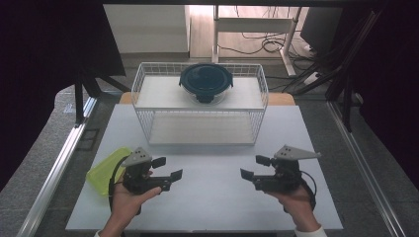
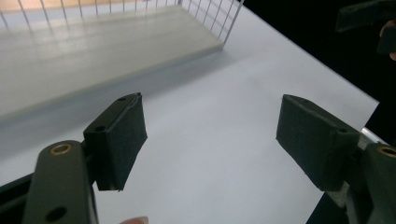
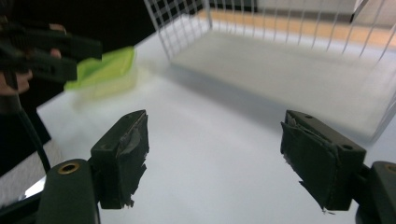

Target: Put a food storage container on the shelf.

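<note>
In the high view a white table [image 1: 207,197] takes the middle of the frame, and a white wire rack [image 1: 200,101] with two shelves stands on its far half, in the upper centre. On the top shelf of the rack, a little right of its middle, sits a round glass container with a dark blue lid [image 1: 205,81]. The lower shelf looks bare. At the lower left of the frame a yellow-green plastic lid [image 1: 104,169] lies at the left edge of the table, partly behind the left gripper [image 1: 167,168]. A hand [image 1: 127,202] holds this gripper just above the table, and its jaws are wide apart with nothing between them. The right gripper [image 1: 253,167] is at the lower right, held by the other hand [image 1: 296,200], and its jaws are also wide apart and hold nothing. The two grippers point toward each other, well apart, with bare table between them. In the right gripper view the pads [image 3: 122,158] look worn and torn at the edges.
</note>
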Demonstrator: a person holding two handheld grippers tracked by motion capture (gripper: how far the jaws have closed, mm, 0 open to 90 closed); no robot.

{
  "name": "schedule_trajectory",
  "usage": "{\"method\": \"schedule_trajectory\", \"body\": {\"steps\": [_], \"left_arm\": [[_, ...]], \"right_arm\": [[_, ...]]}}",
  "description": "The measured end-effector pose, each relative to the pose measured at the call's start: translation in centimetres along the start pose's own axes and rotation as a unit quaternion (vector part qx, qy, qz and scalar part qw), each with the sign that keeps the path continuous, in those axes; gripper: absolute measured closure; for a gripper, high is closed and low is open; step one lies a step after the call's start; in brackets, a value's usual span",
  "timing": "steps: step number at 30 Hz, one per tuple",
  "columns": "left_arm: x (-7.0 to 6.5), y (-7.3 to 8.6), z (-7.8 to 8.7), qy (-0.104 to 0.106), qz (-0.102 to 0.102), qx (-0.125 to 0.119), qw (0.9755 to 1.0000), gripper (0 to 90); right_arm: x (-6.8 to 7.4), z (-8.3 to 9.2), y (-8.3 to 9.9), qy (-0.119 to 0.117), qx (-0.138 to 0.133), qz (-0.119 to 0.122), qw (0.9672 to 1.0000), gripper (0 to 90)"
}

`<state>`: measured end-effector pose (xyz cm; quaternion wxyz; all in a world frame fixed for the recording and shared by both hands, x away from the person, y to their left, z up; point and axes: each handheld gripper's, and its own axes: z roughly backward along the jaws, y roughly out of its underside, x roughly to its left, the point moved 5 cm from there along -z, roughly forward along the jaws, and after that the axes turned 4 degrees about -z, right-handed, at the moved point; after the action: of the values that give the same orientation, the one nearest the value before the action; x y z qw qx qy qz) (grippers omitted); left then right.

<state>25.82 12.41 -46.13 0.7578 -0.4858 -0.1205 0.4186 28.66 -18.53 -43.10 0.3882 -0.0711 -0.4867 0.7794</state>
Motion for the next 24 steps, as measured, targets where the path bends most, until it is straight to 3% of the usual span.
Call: {"method": "schedule_trajectory", "body": {"steps": [6,10,16,24], "left_arm": [[-0.7,3.2,-0.8,0.013,0.014,0.032,0.9993,23.6],[-0.7,5.0,-1.5,0.006,0.02,0.054,0.9983,23.7],[-0.8,5.8,-2.1,0.011,0.02,0.068,0.9974,23.8],[-0.3,6.1,-2.2,-0.002,0.021,0.071,0.9972,23.9]], "right_arm": [[0.5,-2.0,3.8,-0.002,0.042,-0.006,0.9991,23.4],[0.3,-3.1,5.9,0.002,0.074,-0.004,0.9973,23.4],[-0.3,-3.4,6.5,0.01,0.075,-0.017,0.997,23.7],[-0.5,-3.9,7.0,0.012,0.083,-0.015,0.9964,23.7]]}}
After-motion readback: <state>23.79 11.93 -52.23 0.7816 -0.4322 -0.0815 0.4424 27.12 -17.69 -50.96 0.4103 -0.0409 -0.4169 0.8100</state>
